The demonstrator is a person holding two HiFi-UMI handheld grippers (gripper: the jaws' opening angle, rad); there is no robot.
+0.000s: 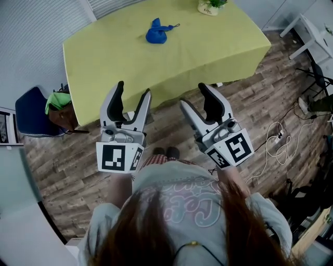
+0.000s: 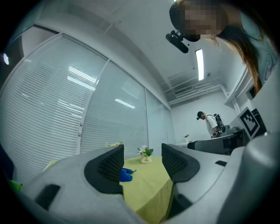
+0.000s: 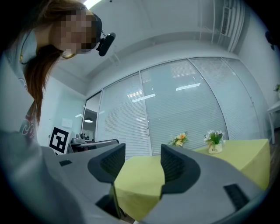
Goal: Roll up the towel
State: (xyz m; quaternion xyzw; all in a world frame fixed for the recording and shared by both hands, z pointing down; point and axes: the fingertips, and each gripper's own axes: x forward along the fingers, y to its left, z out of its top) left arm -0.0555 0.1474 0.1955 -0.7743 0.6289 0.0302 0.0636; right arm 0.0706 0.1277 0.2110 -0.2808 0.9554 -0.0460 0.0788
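Hovering short of yellow-green table (image 1: 208,57), left gripper (image 1: 133,91) and right gripper (image 1: 193,96) wide, empty; blue towel (image 1: 156,32) bunched on it, flowerpot (image 1: 209,6) at far edge; plank floor (image 1: 67,171).

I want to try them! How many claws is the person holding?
2. The left claw is held just short of the yellow table, the right claw beside it, both open and empty.

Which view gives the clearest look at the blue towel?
The head view: the whole bunched blue towel lies unobstructed on the yellow-green table. The left gripper view shows the towel tiny, partly behind a jaw. The right gripper view shows none of it.
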